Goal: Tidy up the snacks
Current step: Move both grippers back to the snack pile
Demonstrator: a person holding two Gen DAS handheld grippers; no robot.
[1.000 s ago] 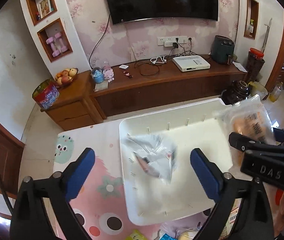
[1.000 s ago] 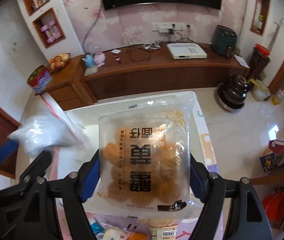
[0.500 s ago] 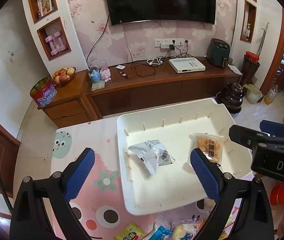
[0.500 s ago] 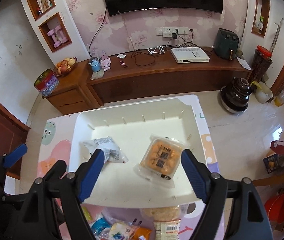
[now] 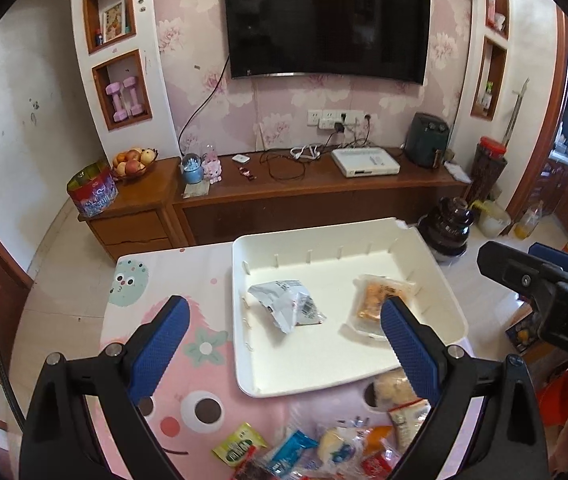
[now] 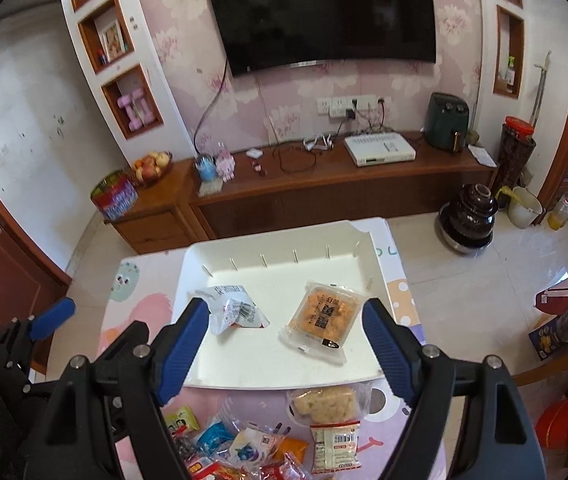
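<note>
A white tray (image 5: 439, 280) (image 6: 280, 376) lies on a pink cartoon table mat (image 5: 200, 344). Inside it rest a crumpled silver packet (image 5: 287, 304) (image 6: 232, 308) on the left and a clear pack of orange snacks (image 5: 375, 300) (image 6: 323, 316) on the right. Several loose snack packets (image 5: 315, 448) (image 6: 252, 444) lie heaped at the table's near edge. My left gripper (image 5: 284, 344) hangs open above the tray's left side, nothing between its blue pads. My right gripper (image 6: 284, 348) is open too, held above the tray's front edge.
Beyond the table stands a long wooden TV cabinet (image 5: 315, 192) with a white box, cables and a fruit bowl (image 5: 134, 160). A dark ceramic jar (image 6: 469, 212) sits on the tiled floor at the right. A red stool (image 6: 563, 420) is near the table's right corner.
Both grippers let go of their packets, which dropped into the tray. Both grippers have since pulled back and upward, so the loose snack heap now shows below them.
</note>
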